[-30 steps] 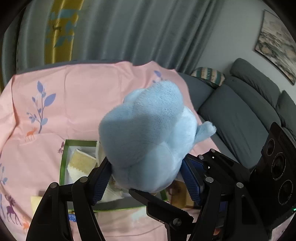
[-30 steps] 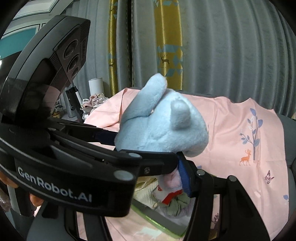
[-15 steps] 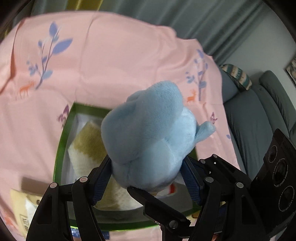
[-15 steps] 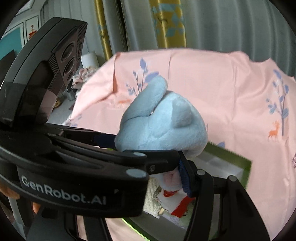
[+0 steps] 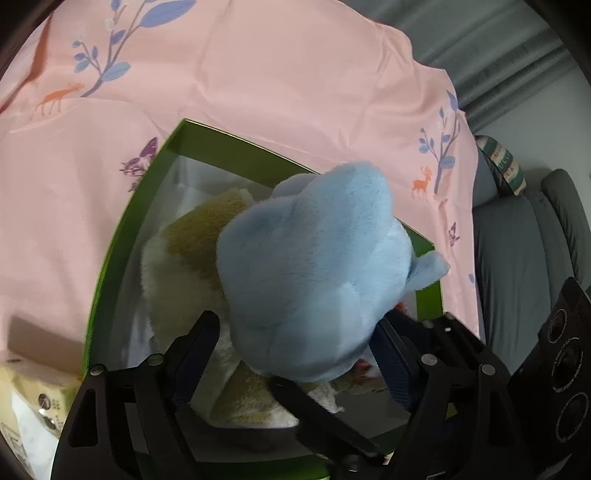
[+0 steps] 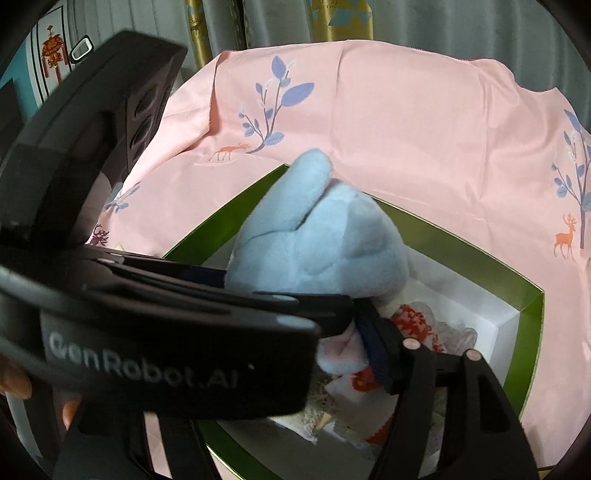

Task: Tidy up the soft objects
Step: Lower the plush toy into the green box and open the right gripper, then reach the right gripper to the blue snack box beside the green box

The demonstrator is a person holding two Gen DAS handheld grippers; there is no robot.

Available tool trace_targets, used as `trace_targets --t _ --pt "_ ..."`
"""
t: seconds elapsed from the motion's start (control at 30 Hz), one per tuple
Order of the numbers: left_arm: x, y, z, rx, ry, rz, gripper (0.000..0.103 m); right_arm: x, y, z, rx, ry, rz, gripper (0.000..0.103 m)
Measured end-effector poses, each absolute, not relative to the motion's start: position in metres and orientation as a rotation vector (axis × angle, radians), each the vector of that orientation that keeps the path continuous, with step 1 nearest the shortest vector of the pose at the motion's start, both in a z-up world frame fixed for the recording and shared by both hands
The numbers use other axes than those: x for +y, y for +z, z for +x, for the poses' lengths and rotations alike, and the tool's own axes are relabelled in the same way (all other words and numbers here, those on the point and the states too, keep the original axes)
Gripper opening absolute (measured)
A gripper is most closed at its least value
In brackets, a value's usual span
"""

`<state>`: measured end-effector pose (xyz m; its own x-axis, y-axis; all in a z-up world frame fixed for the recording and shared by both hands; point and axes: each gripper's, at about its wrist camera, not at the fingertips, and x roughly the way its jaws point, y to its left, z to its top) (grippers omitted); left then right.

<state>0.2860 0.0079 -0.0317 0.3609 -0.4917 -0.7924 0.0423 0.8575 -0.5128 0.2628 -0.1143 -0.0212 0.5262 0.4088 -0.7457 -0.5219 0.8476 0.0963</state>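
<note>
Blue plush toy between the jaws of both grippers, hanging over the open green box on the pink cloth.

In the left wrist view: left gripper with jaws opening, set wide apart. Left finger clear of the plush, a visible gap alongside it; right blue pad just beside the toy's lower flank, touching or not cannot be told. Toy's rounded body bulging up and away from the jaws, small ear or limb sticking out right. Under it, inside the box, a cream and tan plush, lying against the left wall. Right gripper's black finger crossing the near bottom of the view.

In the right wrist view: right gripper also with jaws opening. Toy above and beyond the jaws, one long limb pointing up and to the far left. Blue pad near the toy's underside, beside a pale pink part; firm contact not evident. Left gripper's body filling the near left. White and red soft item in the box, below and right of the toy. Fingertips of a hand at the left edge.

Grey sofa at the far right in the left wrist view, curtains beyond the cloth.
</note>
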Motion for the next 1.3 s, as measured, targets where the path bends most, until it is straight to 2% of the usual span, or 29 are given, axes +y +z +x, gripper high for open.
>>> trace_targets --t 0.17,0.3,0.63,1.03,1.3 --pt "0.018 -0.014 0.272 1.135 -0.319 -0.389 0.082 -0.135 -0.006 0.248 0.814 0.525 -0.126 0.078" --pt "0.042 0.01 0.252 1.059 -0.282 -0.365 0.094 -0.153 0.007 0.227 0.771 0.496 -0.103 0.081" --pt "0.077 0.051 0.17 0.904 -0.186 -0.273 0.095 -0.186 0.032 0.141 0.712 0.404 -0.069 0.082" --pt "0.038 0.057 0.09 0.83 -0.154 -0.101 0.095 -0.198 0.031 0.07 0.715 0.338 -0.04 0.083" --pt "0.03 0.051 0.064 0.819 -0.186 -0.102 0.095 -0.193 0.022 0.043 0.73 0.352 -0.018 0.084"
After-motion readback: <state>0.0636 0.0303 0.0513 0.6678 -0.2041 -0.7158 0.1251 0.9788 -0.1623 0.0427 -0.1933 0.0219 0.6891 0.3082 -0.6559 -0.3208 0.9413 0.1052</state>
